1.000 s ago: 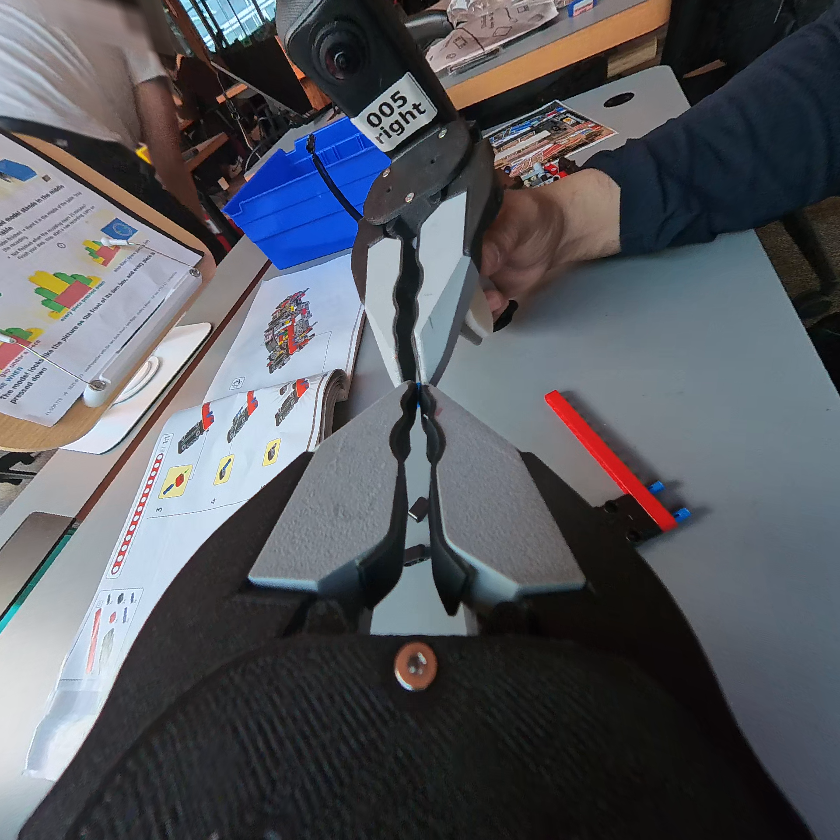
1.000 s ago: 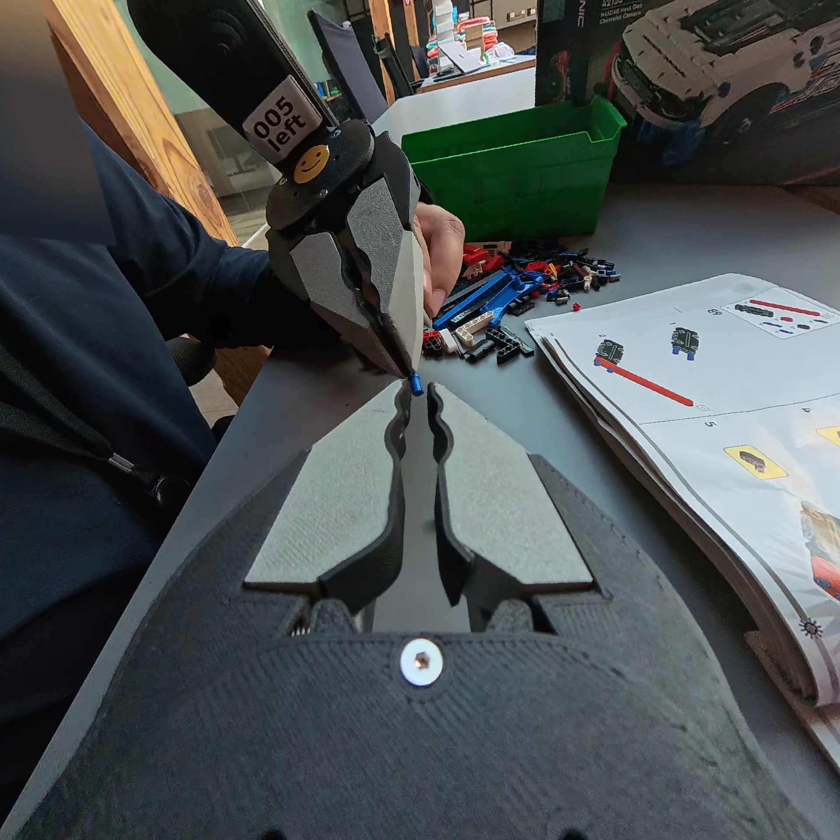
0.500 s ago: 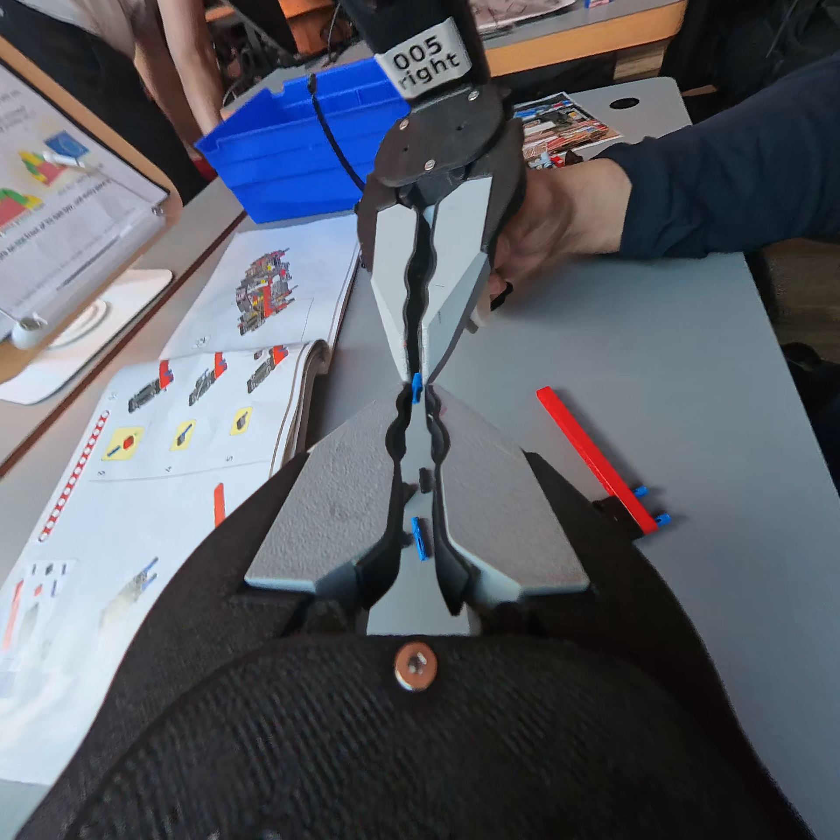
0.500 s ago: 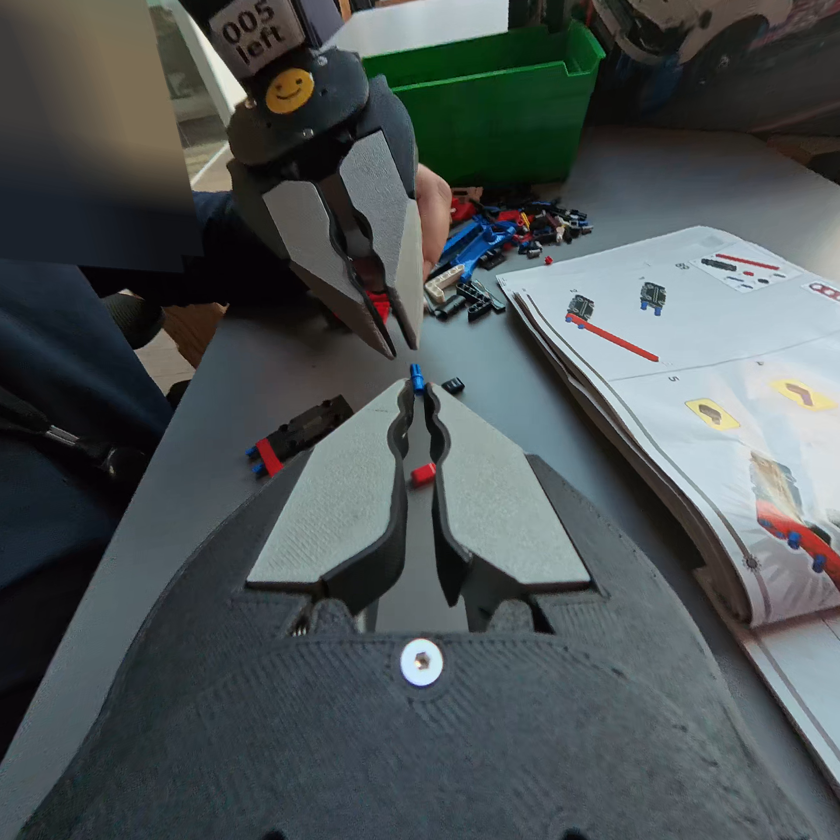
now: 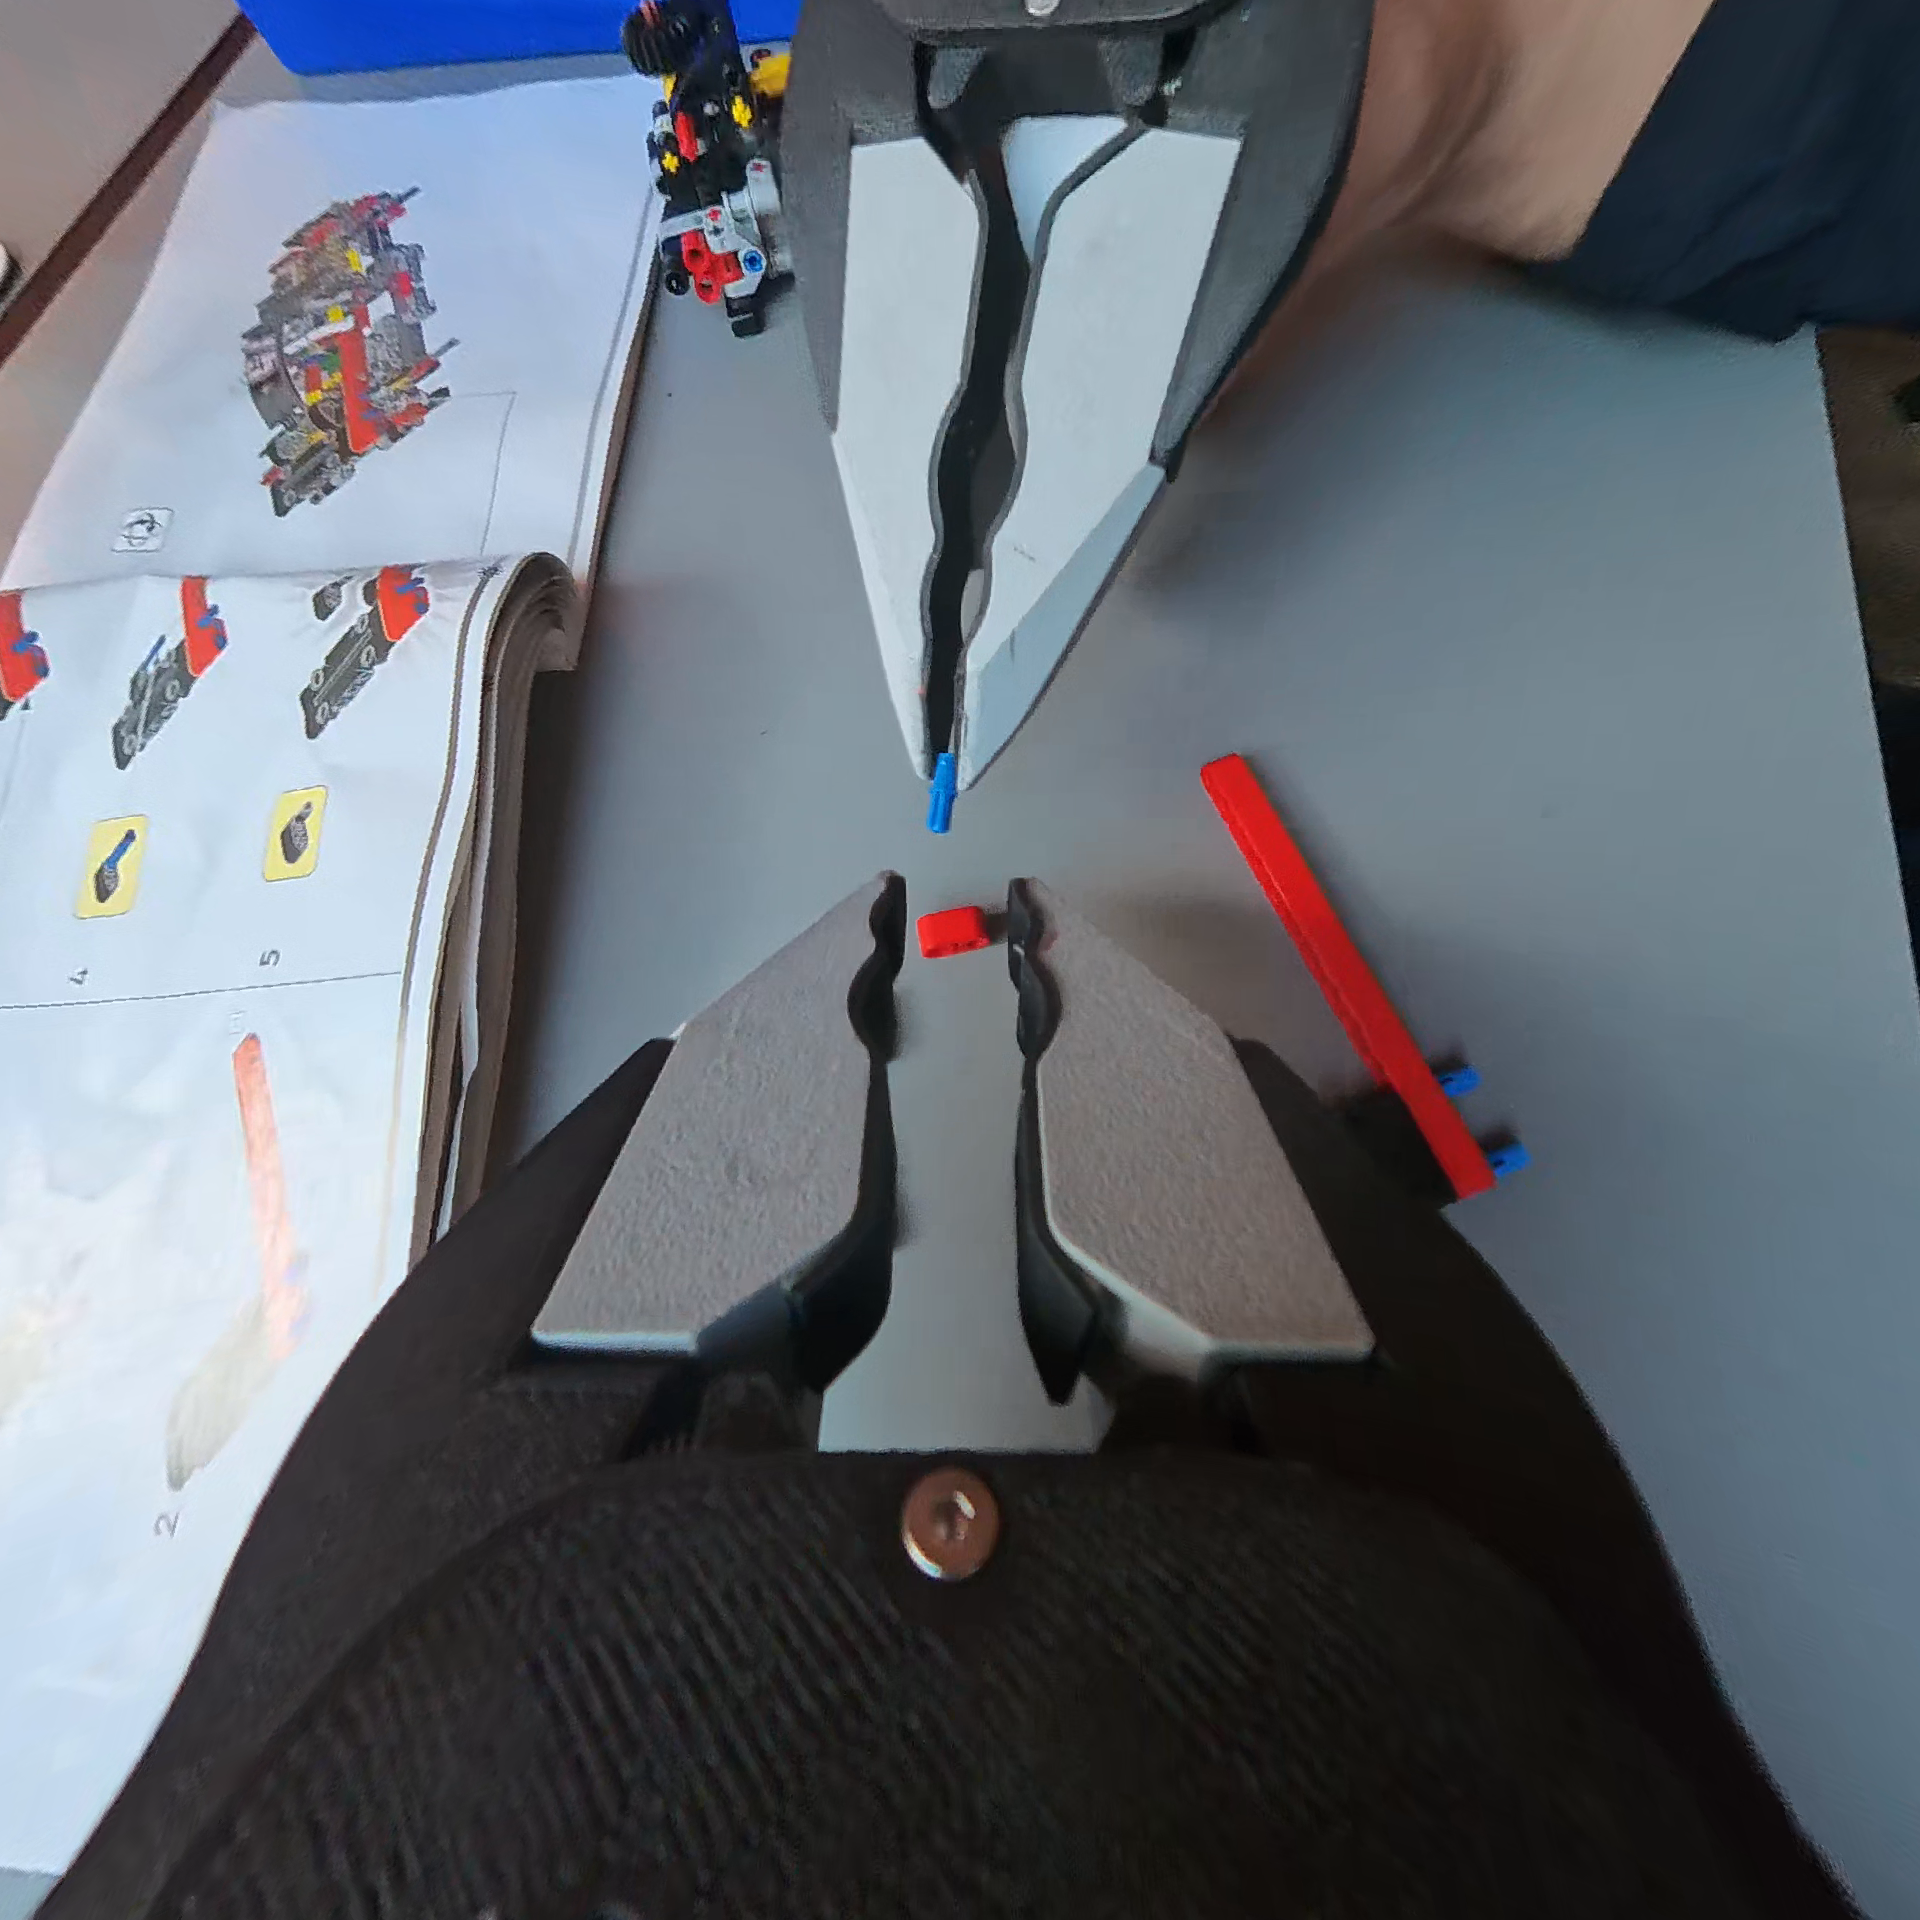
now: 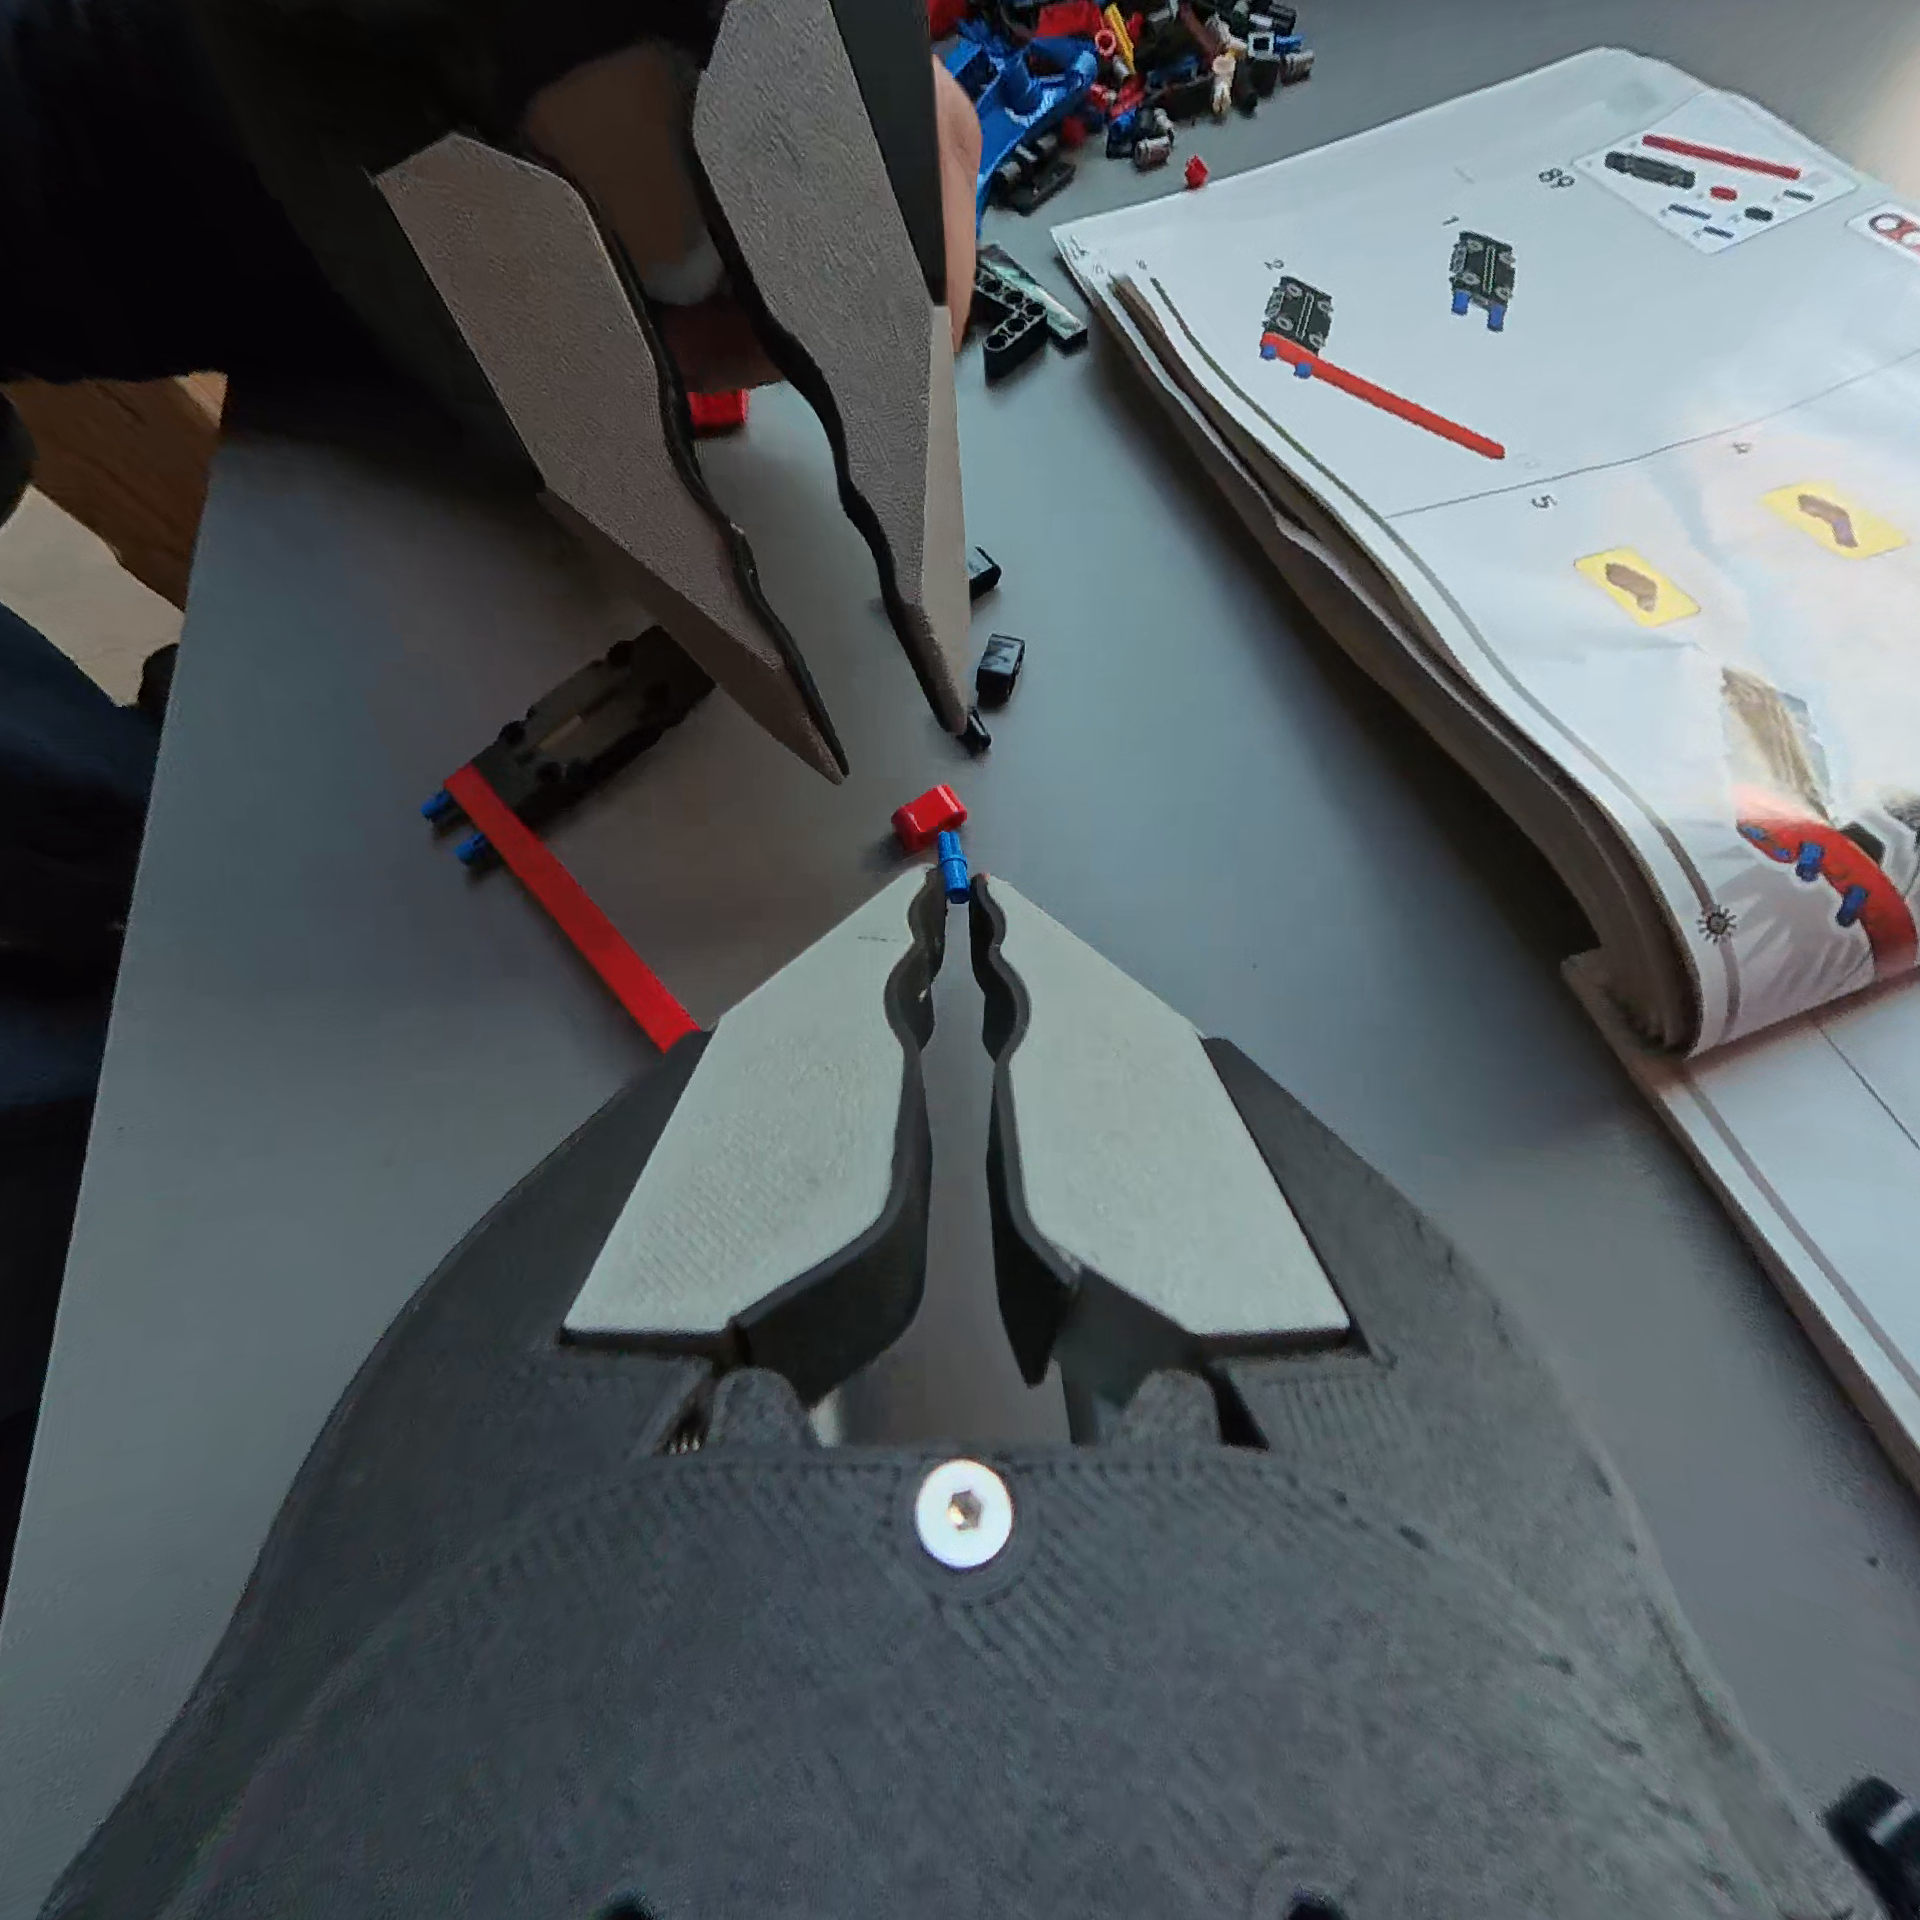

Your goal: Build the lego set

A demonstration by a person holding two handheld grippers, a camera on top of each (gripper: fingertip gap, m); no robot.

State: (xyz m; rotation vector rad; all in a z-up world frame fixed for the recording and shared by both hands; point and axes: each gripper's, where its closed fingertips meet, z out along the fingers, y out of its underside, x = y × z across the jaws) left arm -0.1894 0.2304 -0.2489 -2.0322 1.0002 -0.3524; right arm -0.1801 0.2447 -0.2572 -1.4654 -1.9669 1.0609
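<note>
On grey table [image 5: 1558,623], right gripper [image 6: 957,885] clenched on blue pin [image 6: 952,864], left gripper [image 5: 954,896] spread wide around loose red piece [image 5: 954,928]: thin tip grip, risked dropping pin

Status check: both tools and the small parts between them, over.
Right tool shut on blue pin. Left tool open, small red piece lying between its tips. Long red beam off to the side.

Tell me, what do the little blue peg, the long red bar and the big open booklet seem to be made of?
Blue peg: looks like moulded plastic, smooth, evenly coloured, slightly shiny. Long red bar: likely the same plastic, straight, crisp-edged, uniformly red. Booklet: paper, glossy by the glare on its pages, which curve and stack in thin layers.
</note>
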